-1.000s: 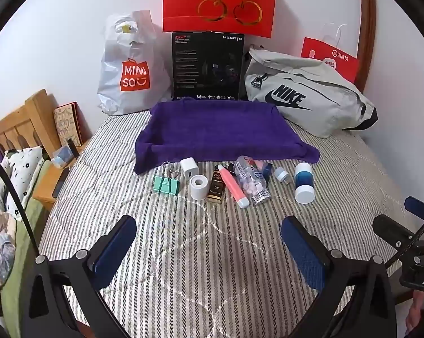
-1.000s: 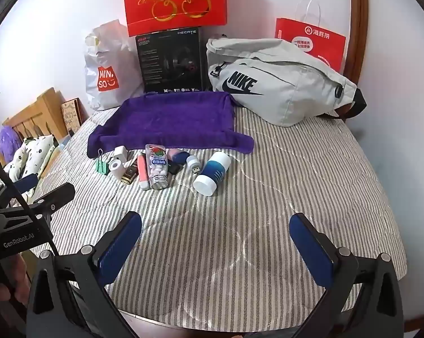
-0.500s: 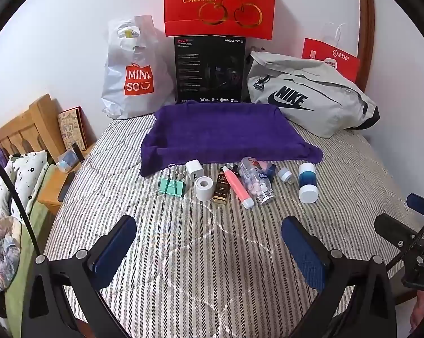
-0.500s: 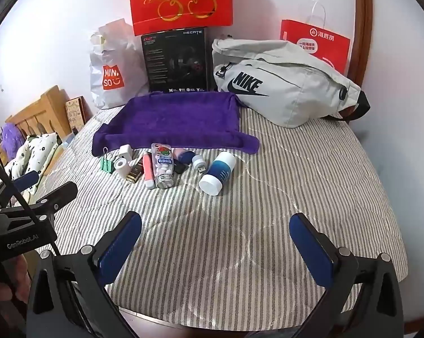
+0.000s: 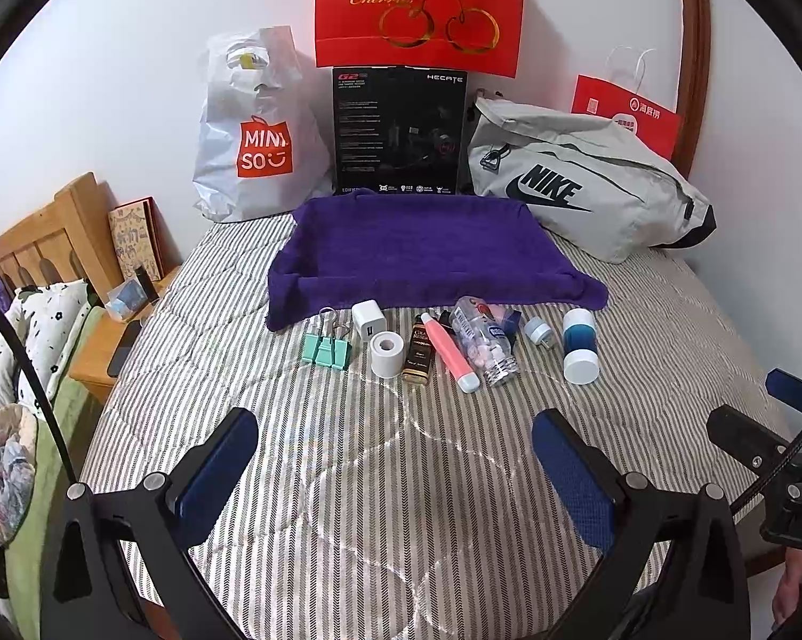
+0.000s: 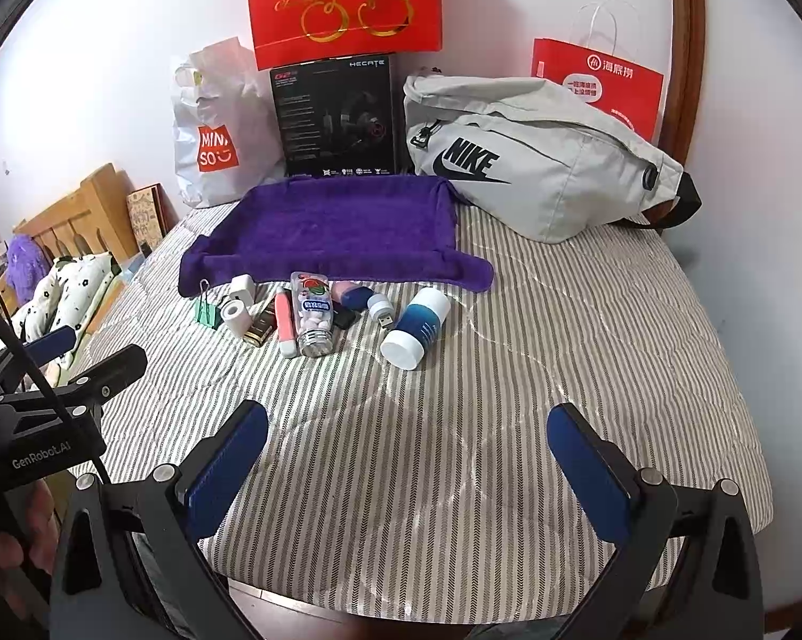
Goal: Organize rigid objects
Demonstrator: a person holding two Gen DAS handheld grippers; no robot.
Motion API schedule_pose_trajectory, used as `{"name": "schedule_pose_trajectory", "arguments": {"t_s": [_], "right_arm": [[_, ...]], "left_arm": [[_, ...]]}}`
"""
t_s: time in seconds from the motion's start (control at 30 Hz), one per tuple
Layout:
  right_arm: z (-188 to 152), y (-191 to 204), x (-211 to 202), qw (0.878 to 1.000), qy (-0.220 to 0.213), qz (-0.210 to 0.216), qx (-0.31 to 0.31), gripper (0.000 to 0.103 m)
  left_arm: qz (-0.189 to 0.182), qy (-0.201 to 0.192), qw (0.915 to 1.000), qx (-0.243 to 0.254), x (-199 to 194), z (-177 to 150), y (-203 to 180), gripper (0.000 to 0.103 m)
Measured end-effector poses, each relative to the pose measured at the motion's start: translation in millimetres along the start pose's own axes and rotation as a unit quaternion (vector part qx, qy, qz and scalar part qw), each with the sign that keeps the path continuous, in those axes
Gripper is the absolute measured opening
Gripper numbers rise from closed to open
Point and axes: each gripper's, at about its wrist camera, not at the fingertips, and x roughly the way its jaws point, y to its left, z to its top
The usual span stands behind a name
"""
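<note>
A row of small items lies on the striped bed in front of a purple towel (image 5: 427,250) (image 6: 337,224): green binder clips (image 5: 326,349) (image 6: 207,313), a white charger (image 5: 368,320), a white tape roll (image 5: 386,353) (image 6: 235,314), a small dark bottle (image 5: 418,354), a pink tube (image 5: 449,354) (image 6: 285,328), a clear pill bottle (image 5: 483,341) (image 6: 313,317), a USB plug (image 6: 381,309), and a blue-and-white bottle (image 5: 579,344) (image 6: 416,328). My left gripper (image 5: 395,472) and right gripper (image 6: 406,466) hover open, well short of the row and holding nothing.
Against the wall stand a Miniso bag (image 5: 251,128), a black box (image 5: 398,130), a red gift bag (image 5: 419,5), a grey Nike bag (image 5: 582,186) and a red paper bag (image 6: 598,85). A wooden headboard (image 5: 43,234) and a pillow (image 5: 43,330) are at the left. The bed's front edge (image 6: 401,602) is close below.
Both views have drifted slightly, and the objects sit a little lower and nearer in frame. Neither gripper has changed its opening, and nothing on the bed has moved.
</note>
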Motion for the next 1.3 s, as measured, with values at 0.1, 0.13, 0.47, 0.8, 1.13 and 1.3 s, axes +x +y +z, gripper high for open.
{"name": "schedule_pose_trajectory", "arguments": {"t_s": [0.1,0.13,0.47,0.8,1.13,1.3], "right_arm": [[-1.2,-0.8,0.0,1.000,0.001,-0.001,0.002,0.103],[-1.4,-1.0,0.3,1.000,0.002,-0.001,0.002,0.103],[-1.1,-3.4,-0.2,1.000,0.002,-0.004,0.006,0.103],[-2.1,-2.8,1.3,1.000,0.004,-0.003,0.007,0.103],[-3.0,-3.1,1.2,1.000,0.003,-0.004,0.009,0.103],[-3.4,-3.0,0.3,1.000,0.002,-0.004,0.010,0.103]], "left_arm": [[0.002,0.002,1.0000,0.001,0.1,1.3,0.6,0.103],[0.002,0.002,1.0000,0.001,-0.1,1.6,0.6,0.103],[0.002,0.005,1.0000,0.002,1.3,0.4,-0.7,0.103],[0.002,0.008,1.0000,-0.002,4.1,-1.5,0.4,0.103],[0.006,0.012,0.9999,-0.005,6.5,-1.1,4.6,0.103],[0.006,0.012,0.9999,-0.004,6.1,-0.9,5.5,0.103]]}}
